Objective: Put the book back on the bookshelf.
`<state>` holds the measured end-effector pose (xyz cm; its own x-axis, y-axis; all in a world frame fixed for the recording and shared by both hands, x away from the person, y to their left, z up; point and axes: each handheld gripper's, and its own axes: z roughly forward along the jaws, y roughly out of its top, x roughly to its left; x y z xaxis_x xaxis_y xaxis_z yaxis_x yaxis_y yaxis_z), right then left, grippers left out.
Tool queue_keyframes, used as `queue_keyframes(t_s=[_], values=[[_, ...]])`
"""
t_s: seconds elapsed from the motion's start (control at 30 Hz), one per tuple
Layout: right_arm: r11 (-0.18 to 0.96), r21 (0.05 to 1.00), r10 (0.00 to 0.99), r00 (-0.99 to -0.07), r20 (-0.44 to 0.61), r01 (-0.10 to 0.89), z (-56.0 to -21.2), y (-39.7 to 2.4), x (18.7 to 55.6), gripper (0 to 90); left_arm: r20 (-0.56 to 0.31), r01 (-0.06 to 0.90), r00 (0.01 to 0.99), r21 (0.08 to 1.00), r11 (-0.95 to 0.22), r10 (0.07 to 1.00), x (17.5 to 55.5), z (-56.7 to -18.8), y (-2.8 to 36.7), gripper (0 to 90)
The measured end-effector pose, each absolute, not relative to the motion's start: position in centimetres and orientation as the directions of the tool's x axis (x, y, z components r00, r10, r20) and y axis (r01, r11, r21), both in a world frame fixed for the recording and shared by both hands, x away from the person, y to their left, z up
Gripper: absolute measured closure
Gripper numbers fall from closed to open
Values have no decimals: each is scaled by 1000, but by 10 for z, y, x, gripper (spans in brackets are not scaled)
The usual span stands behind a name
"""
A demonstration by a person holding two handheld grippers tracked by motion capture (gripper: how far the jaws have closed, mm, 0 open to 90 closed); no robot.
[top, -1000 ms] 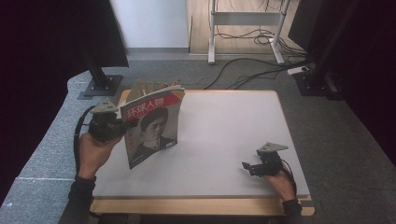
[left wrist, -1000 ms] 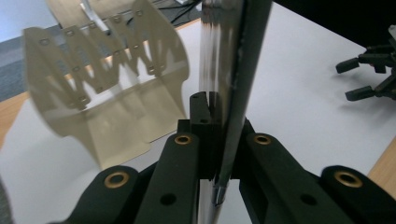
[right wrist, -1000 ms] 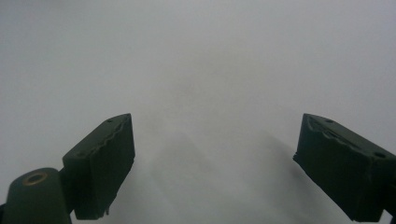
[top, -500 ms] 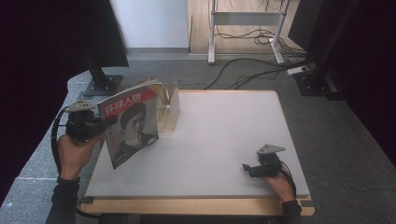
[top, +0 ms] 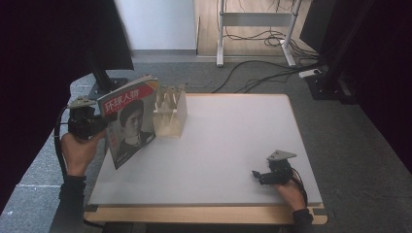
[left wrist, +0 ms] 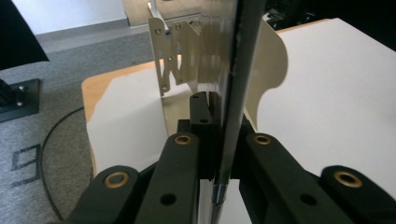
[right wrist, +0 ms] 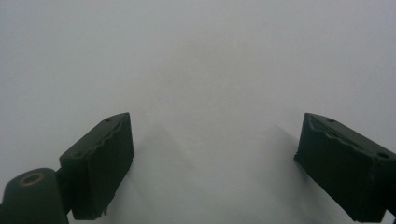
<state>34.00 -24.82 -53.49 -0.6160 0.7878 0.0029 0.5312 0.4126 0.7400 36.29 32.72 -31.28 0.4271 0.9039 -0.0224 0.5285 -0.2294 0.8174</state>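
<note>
A magazine point(top: 128, 121) with a red masthead and a portrait on its cover is held upright over the table's left edge. My left gripper point(top: 99, 127) is shut on its spine side, left of the table. In the left gripper view the magazine point(left wrist: 231, 88) runs edge-on between the black jaws of the left gripper point(left wrist: 219, 140), which press on it. Behind it stands a pale rack point(top: 171, 112) with upright dividers. My right gripper point(top: 257, 177) rests near the table's front right, jaws open. In the right gripper view its fingers point(right wrist: 100, 163) stand wide apart over bare white table.
The white table point(top: 233, 145) has a wooden rim. A monitor stand base point(top: 104, 87) sits on the grey floor beyond the left corner. Cables and a metal frame point(top: 257, 29) lie on the floor behind the table.
My left hand has carried the magazine leftward, away from the rack, to the table's left edge. The rack now stands uncovered. The right gripper has stayed put.
</note>
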Motion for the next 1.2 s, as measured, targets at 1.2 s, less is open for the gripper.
queue_keyframes(t_s=[1.2], values=[[412,740,788,-616,4,532,-535,-248,340,103,-43,639,420,724,-261,907,428,-332,316,858]])
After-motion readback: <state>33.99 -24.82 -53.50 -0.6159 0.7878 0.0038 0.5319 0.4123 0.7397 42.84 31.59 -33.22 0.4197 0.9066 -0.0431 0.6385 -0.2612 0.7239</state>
